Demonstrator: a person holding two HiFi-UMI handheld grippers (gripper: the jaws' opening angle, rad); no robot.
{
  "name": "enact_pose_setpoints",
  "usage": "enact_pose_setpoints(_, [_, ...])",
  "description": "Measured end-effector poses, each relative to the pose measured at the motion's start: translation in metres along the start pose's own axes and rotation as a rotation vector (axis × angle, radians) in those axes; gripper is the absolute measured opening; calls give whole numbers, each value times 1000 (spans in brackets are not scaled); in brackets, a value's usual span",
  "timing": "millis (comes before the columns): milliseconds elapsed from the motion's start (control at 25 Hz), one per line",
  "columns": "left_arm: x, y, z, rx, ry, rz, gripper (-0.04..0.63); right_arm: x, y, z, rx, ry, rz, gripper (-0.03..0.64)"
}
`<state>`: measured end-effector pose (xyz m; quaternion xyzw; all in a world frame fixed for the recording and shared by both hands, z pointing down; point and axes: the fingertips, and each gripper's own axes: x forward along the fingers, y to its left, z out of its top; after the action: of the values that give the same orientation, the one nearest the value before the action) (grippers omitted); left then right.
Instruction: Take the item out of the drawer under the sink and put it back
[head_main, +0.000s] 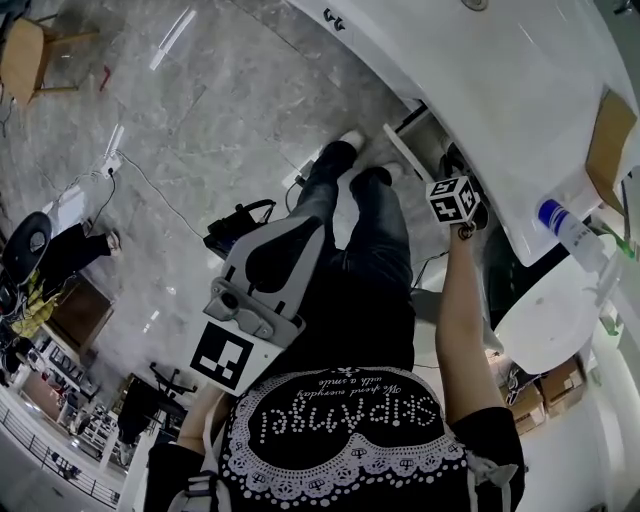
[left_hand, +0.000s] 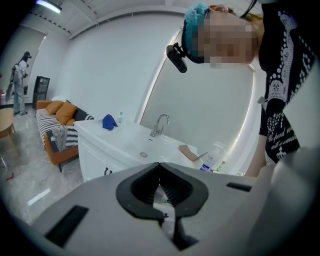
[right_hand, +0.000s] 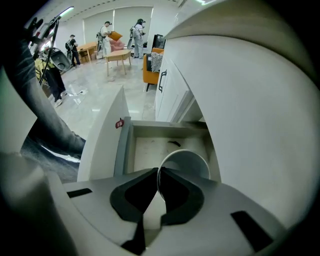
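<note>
In the right gripper view's foreground, the right tongs (right_hand: 157, 175) are clamped on the rim of a white cup (right_hand: 187, 162), one jaw inside it and one outside. The cup hangs over the open drawer (right_hand: 150, 142) just beyond. The left tongs (left_hand: 160, 167) are clenched on nothing and point toward the white sink bench (left_hand: 125, 142) and its faucet (left_hand: 159, 125).

A blue cloth (left_hand: 109, 121) lies at nine o'clock of the faucet (left_hand: 160, 125). Farther toward nine o'clock stands an orange sofa (left_hand: 64, 152) (striped throw draped over it).
</note>
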<state>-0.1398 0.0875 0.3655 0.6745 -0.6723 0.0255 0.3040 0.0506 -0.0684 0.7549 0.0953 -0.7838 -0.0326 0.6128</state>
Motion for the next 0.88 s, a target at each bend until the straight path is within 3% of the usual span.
enact_pose_setpoints(640, [8,3,3,8,22,-15,5,7,-13,3,81,-7,-10,26])
enact_pose_setpoints(880, [10,10,10,12,15,-18,5,7,-10,7,53,1,-4,28])
